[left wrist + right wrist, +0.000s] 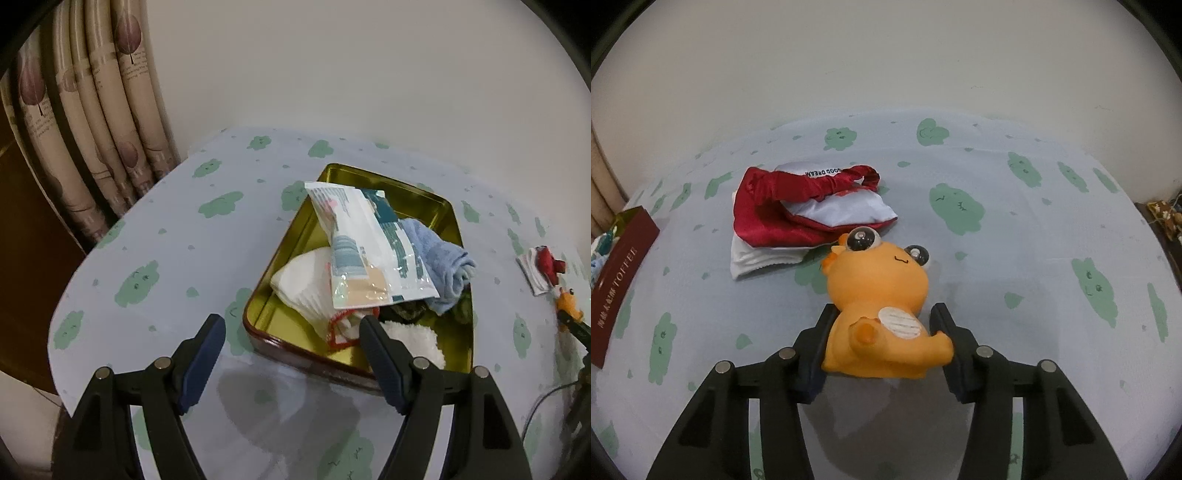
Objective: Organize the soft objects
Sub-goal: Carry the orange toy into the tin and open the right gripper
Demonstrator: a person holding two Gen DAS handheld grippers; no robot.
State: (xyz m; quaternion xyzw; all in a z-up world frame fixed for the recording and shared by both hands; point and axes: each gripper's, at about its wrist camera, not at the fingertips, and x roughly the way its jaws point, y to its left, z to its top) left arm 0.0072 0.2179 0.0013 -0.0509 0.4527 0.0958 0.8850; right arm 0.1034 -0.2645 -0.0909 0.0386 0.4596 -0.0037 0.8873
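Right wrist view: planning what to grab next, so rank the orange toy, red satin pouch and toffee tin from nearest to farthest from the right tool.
1. Orange toy: between the right tool fingers.
2. Red satin pouch: ahead, to the left.
3. Toffee tin: far left edge.

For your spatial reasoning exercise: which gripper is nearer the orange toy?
Right. The right gripper straddles the orange toy; the left gripper hangs at the tin, the toy away at its side.

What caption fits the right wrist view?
Right gripper closing around orange toy, red eye mask behind.
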